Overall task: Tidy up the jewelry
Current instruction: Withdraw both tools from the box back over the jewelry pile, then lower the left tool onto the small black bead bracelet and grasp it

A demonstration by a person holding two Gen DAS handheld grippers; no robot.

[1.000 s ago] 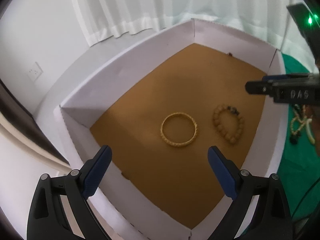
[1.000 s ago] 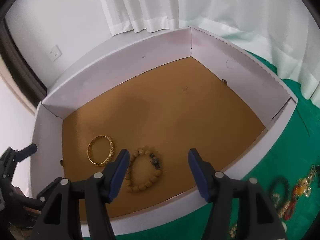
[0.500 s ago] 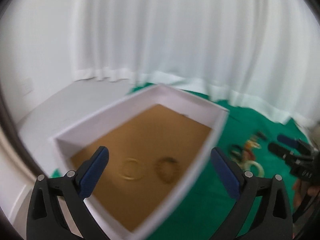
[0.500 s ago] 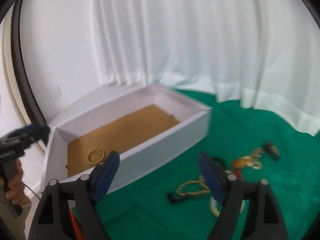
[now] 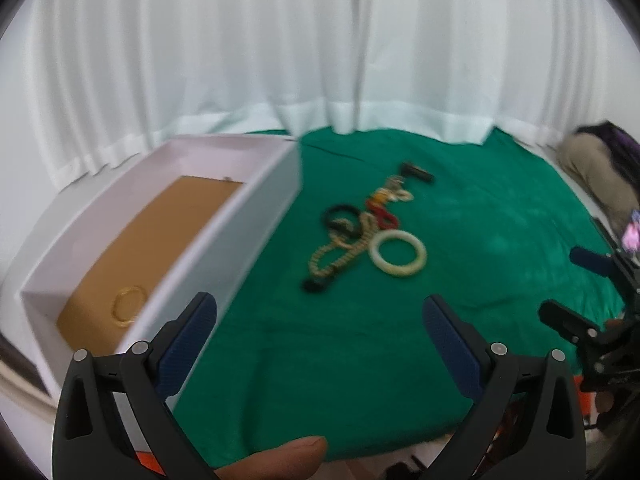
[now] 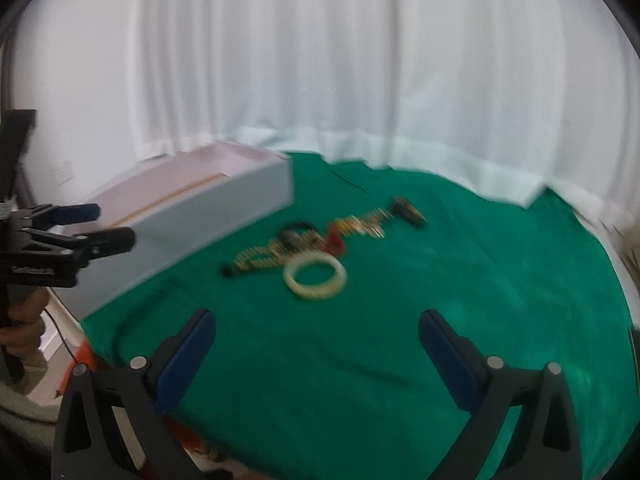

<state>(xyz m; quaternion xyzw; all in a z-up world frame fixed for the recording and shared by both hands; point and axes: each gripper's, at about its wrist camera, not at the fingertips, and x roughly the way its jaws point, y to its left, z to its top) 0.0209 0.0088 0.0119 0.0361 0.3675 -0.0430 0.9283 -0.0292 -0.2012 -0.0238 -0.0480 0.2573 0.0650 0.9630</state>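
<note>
Both grippers have swung off the white box (image 5: pixel 248 216) toward the jewelry pile (image 5: pixel 360 228) on the green cloth (image 5: pixel 340 360) at twelve o'clock. Left gripper (image 5: pixel 320 340) gapes empty; right gripper (image 6: pixel 316 344) is opening, empty. Best pick: the pale bangle (image 6: pixel 315 278), nearest and untangled, straddling one rim.

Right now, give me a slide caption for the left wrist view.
Left tongs open and empty above the green cloth; tangled jewelry ahead, gold bangle in the white box.
</note>
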